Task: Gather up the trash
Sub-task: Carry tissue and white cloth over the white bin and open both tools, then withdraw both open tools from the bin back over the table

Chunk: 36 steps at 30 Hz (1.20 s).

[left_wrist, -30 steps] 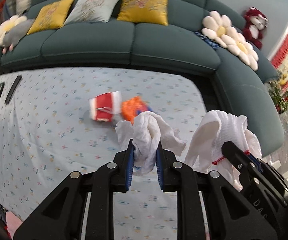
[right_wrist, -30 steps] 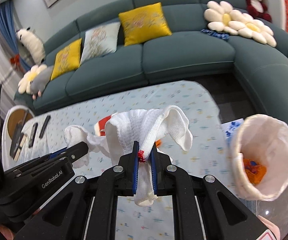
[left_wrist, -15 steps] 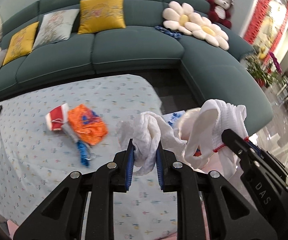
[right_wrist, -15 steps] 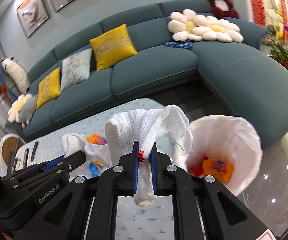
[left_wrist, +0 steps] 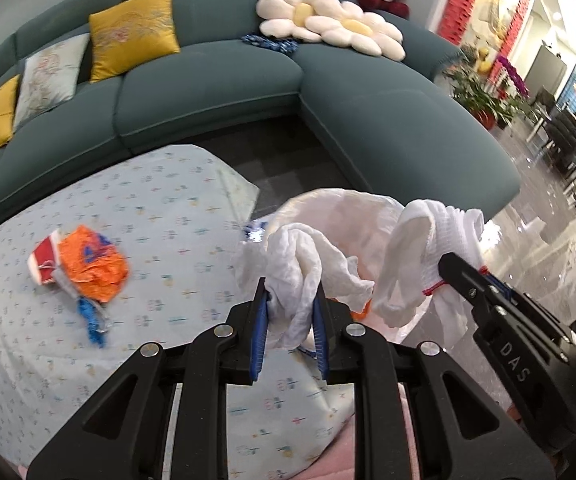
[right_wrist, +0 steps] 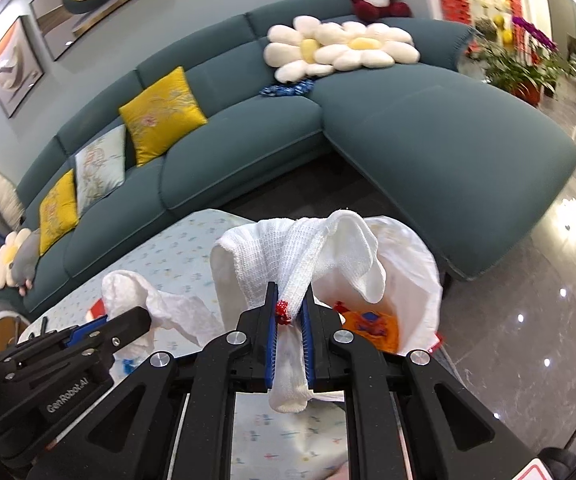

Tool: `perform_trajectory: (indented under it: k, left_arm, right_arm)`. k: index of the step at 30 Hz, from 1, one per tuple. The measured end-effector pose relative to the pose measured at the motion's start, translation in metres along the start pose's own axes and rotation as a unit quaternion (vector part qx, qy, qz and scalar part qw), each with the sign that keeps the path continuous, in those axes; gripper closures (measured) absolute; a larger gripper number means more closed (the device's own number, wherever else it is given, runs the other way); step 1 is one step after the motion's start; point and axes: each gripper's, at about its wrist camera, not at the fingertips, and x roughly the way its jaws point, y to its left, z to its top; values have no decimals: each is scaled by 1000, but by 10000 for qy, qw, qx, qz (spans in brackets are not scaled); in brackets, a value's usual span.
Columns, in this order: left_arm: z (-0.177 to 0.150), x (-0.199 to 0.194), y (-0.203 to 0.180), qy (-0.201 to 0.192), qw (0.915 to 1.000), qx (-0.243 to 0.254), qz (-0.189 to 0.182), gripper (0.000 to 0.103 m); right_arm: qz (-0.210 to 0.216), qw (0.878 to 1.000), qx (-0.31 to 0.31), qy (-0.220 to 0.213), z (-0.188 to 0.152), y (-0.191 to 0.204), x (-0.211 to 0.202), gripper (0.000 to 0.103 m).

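L to R. Wrappers [left_wrist: 87,264] (orange + red, w/ a blue scrap) lie on the table [left_wrist: 159,216], well apart from the bin [left_wrist: 328,204] – these are trash not yet collected.

L gripper [left_wrist: 290,312]: jaws narrow, clamped on a crumpled white cloth [left_wrist: 308,264], near the bin mouth. R gripper [right_wrist: 288,318]: jaws narrow, pinching a white knit cloth [right_wrist: 288,256] w/ a red tie, which drapes over the bin liner; orange trash [right_wrist: 372,326] already sits inside.

Risks, as I judge them:
1. Cloth is floppy, so a loose tail could snag the liner rim and drag the bin over.
2. 2 grippers sit close side by side; releasing together could tangle the cloths or knock fingers.
3. Dropping short would land cloth on the table edge or floor.

Room: table edge is just beside the bin; sofa [right_wrist: 448,128] is well apart behind, open floor [right_wrist: 528,280] to the R.
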Motion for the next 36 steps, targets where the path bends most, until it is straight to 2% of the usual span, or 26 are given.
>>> perform_trajectory:
  k: [13, 15, 17, 20, 23, 33, 36]
  left_arm:
    - [9, 74, -31, 648, 9979, 8, -50, 81]
    - [12, 80, -33, 675, 9977, 20, -35, 75]
    - [14, 82, -32, 639, 9979, -27, 39, 54]
    - [16, 83, -24, 578, 9981, -207, 113, 48]
    - [15, 85, -13, 645, 9972, -347, 175, 47]
    - [8, 63, 24, 468, 9964, -651, 286, 47]
    - [7, 55, 39, 409, 9954, -807, 319, 46]
  right_arm:
    - [-241, 9982, 410, 353, -1, -56, 47, 92]
    - [-256, 9976, 482, 427, -1, -61, 56, 91]
    - [-234, 9970, 530, 504, -1, -63, 63, 88]
    - [-235, 9966, 566, 545, 0, -62, 71, 87]
    - [-271, 9969, 491, 559, 1, -57, 75, 79]
    - [-308, 9977, 295, 528, -5, -28, 69, 55]
    - [-291, 9982, 78, 514, -8, -10, 65, 54]
